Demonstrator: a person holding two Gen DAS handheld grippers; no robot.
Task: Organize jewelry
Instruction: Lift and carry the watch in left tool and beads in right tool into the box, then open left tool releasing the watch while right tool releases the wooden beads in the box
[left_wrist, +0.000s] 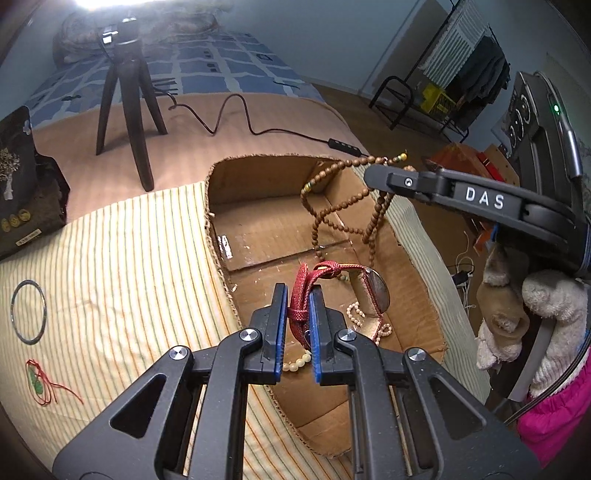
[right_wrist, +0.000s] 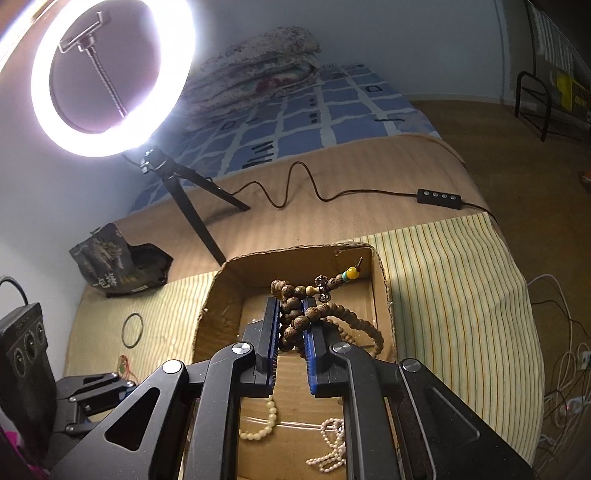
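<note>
Wooden beads hung pinched in the right gripper above the box, while the left gripper clamped a red strap over it.

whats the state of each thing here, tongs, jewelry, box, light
left tongs: shut on the red strap
red strap: held over the box
right tongs: shut on the wooden beads
wooden beads: bunched in the grip, loops dangling into the box
box: open, pearl strands on its floor
bangle: flat on the striped cloth
red cord: loose on the cloth
ring light: on
</note>
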